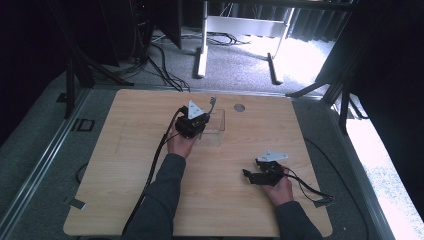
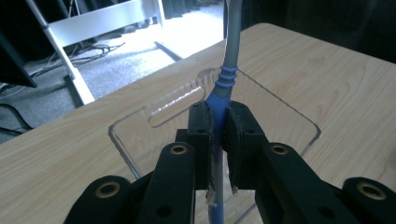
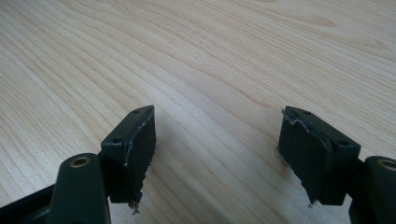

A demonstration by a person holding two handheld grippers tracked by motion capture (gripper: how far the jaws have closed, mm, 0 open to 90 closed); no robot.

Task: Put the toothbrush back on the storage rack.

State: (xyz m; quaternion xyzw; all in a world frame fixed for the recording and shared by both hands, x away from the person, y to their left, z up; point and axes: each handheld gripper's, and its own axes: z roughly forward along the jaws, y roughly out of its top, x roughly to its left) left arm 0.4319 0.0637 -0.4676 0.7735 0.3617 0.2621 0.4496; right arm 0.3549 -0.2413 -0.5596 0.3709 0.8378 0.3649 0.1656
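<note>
Toothbrush (image 2: 223, 88) stands nearly upright, clenched in your left gripper (image 2: 219, 140), directly above the clear box (image 2: 140, 135). Your right gripper (image 3: 215, 149) rests spread wide and empty, well apart.

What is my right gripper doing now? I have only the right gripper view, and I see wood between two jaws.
Observer: The right gripper is open and holds nothing; it sits low over the near right part of the table.
Operator: And where is the other one?
Observer: The left gripper is shut on a blue and grey tool handle, which stands nearly upright between the jaws.
Operator: Is there something under it?
Observer: Yes, a clear plastic container, open on top, with a slot handle in its far wall. The lower end of the handle reaches down inside it.
</note>
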